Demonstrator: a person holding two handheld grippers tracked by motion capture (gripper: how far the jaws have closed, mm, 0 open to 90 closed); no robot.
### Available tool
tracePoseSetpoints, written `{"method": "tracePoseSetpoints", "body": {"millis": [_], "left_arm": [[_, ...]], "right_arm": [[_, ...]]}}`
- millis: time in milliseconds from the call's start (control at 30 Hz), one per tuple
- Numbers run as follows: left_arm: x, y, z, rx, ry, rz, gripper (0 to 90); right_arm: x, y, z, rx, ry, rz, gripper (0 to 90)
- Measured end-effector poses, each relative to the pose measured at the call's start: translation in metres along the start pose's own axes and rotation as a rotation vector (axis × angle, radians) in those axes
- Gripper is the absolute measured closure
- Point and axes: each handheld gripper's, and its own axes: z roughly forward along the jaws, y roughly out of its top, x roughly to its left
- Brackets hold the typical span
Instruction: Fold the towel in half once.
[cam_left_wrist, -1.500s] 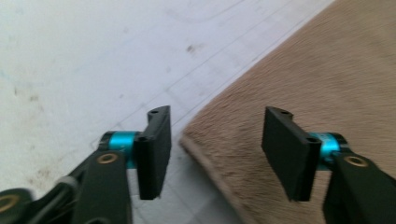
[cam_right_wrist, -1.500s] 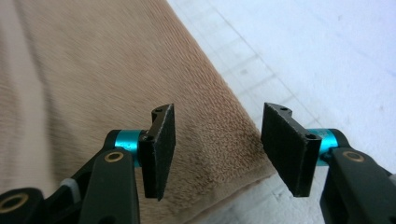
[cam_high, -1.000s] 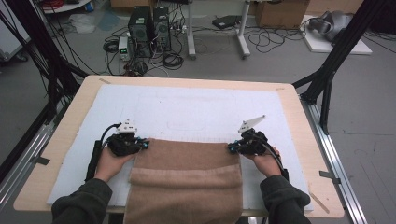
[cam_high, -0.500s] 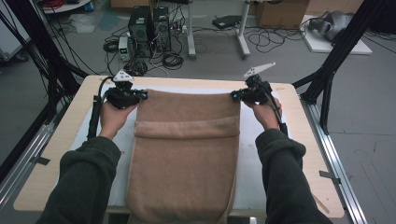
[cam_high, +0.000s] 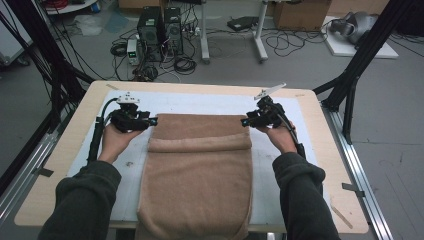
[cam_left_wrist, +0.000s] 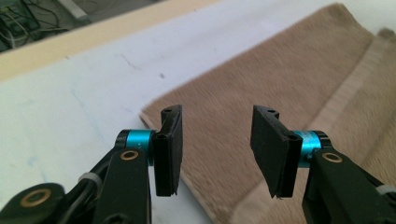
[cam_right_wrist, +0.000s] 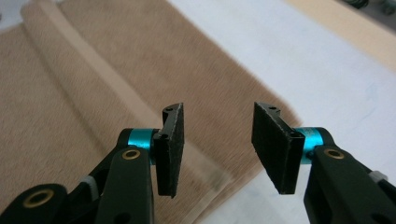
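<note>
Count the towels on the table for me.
1. A brown towel lies down the middle of the white mat, between the two claws, its near end hanging off the table edge. Anything beneath it would be hidden.

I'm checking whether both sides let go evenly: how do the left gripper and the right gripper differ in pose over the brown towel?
The left gripper sits by the far left corner of the brown towel; the right gripper sits by its far right corner. The left gripper's grey plate lies about flat, while the right gripper's tilts up. Both have just been opening, jaws apart with nothing between them, above the towel lying on the table.
</note>
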Motion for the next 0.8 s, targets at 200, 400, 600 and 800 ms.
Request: {"method": "tracePoseSetpoints", "body": {"millis": [200,400,600,800], "left_arm": [[-0.013,-0.022,0.004,0.054,-0.040,0.030,53.6],[-0.018,-0.042,0.013,0.114,-0.054,0.028,54.9],[-0.024,-0.052,0.017,0.101,-0.051,0.047,79.1],[-0.026,-0.049,0.007,0.061,-0.053,0.046,86.7]], "right_arm": [[0.013,-0.027,0.010,0.030,0.014,0.001,52.2],[0.017,-0.045,0.028,0.066,0.021,0.021,53.5],[0.022,-0.050,0.039,0.103,0.040,0.002,79.5],[0.027,-0.048,0.029,0.077,0.064,-0.016,83.4]]}}
